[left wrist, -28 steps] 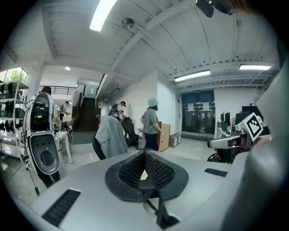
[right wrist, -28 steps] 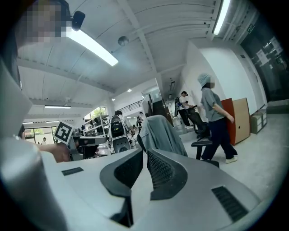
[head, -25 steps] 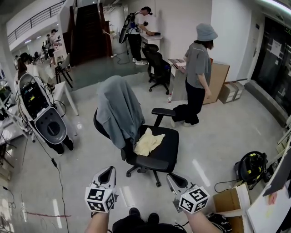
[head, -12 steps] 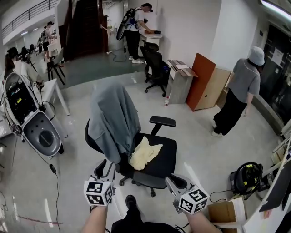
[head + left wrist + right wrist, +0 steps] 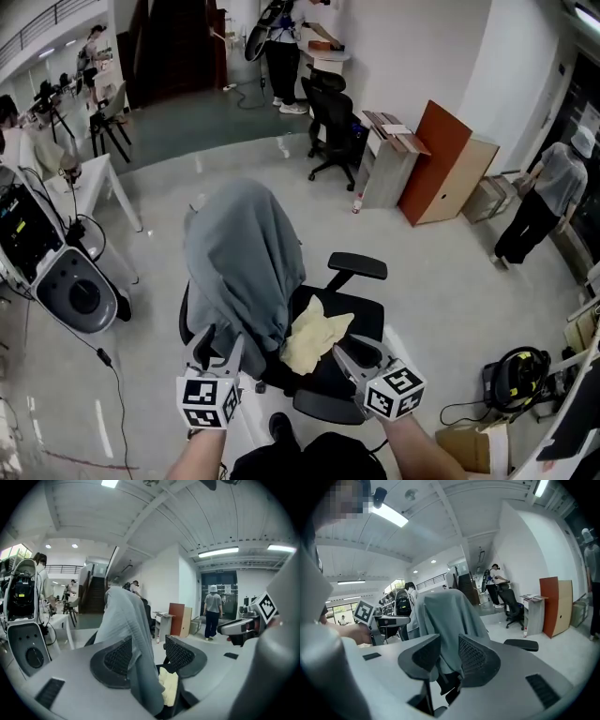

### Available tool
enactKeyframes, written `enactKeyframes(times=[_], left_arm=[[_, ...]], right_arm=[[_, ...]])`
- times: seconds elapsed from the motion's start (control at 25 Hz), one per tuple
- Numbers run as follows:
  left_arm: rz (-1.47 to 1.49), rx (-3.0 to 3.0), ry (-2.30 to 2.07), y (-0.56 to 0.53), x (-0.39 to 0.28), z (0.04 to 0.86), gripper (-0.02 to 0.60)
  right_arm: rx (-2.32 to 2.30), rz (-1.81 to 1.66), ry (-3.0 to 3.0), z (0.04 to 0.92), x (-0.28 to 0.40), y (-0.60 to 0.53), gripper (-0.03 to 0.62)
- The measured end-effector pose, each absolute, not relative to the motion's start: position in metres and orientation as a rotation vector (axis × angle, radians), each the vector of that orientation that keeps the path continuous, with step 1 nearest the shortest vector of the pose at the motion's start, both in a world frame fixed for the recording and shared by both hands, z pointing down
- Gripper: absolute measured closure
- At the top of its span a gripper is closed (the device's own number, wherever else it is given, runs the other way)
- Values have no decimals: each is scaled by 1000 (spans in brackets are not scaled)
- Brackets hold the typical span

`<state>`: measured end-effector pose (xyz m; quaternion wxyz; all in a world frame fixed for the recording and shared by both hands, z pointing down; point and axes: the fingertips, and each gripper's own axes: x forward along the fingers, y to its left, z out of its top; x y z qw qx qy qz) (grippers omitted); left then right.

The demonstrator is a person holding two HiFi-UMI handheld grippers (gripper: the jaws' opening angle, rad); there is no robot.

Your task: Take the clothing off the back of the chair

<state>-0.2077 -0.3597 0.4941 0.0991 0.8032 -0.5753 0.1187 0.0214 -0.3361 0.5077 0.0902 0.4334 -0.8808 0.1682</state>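
Closer to the black mesh office chair [image 5: 357,266] both grippers were brought. A ribbed grey garment [image 5: 246,258] was draped lengthwise down its backrest, hem downward. The jaws of the left gripper [image 5: 217,339] and right gripper [image 5: 354,354] had just been opening and were spread, with nothing pinched.

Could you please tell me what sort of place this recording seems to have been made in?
Probably an open-plan lab or workshop office: a black swivel chair at the back, a white machine trailing cables at the left, and a person at work beside a dark staircase.
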Motion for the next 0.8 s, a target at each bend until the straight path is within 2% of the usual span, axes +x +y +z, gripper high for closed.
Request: enactKeyframes(times=[0.4, 0.8], left_arm=[[423, 2289, -1786, -415, -220, 485, 305], [491, 2199, -1926, -464, -237, 493, 304]], right_arm=[[1064, 447, -2676, 498, -29, -471, 365], [934, 454, -2611, 540, -77, -558, 310]])
